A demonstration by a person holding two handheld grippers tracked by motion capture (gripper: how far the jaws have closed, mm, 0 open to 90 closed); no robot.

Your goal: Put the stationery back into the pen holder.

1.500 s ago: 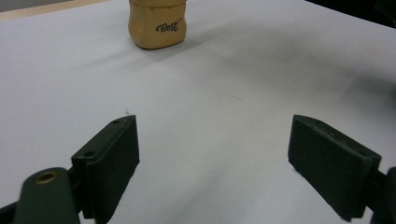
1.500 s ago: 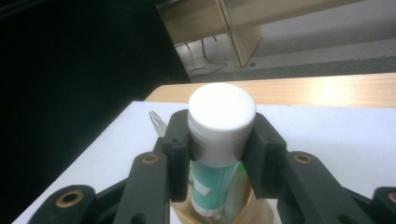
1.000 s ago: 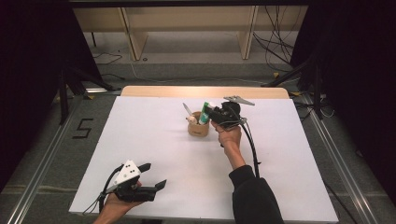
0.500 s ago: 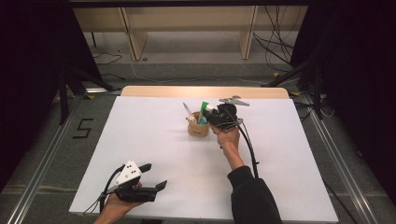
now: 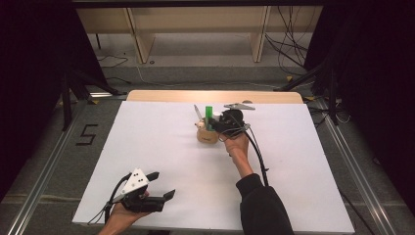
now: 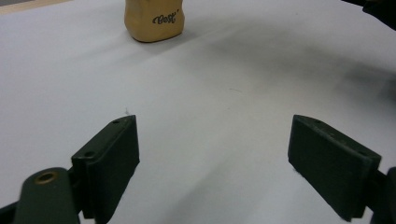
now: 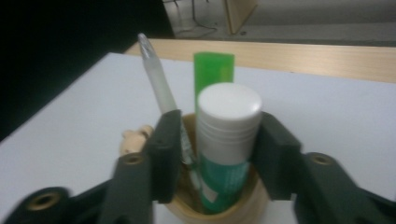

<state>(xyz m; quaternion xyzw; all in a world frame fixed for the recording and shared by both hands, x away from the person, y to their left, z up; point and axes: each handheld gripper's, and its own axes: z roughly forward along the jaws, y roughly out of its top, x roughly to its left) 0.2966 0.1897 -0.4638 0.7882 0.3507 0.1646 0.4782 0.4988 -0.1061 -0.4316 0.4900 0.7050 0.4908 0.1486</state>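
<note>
One risk imo: right gripper (image 7: 212, 154) has its jaws around, maybe gripping, the glue stick (image 7: 227, 140) in the wooden cup (image 5: 207, 135), so yanking could tip it; left gripper (image 6: 210, 168) sits open, empty.

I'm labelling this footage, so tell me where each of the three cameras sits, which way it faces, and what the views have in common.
High view: fixed above the person's side, facing forward and down on the white table; both forearms and hands enter from below.
Left gripper view: rides the left gripper, looking between its wide-apart jaws across the table.
Right gripper view: rides the right gripper, its jaws flanking a white-capped glue stick.
Shared: all show the tan holder.
</note>
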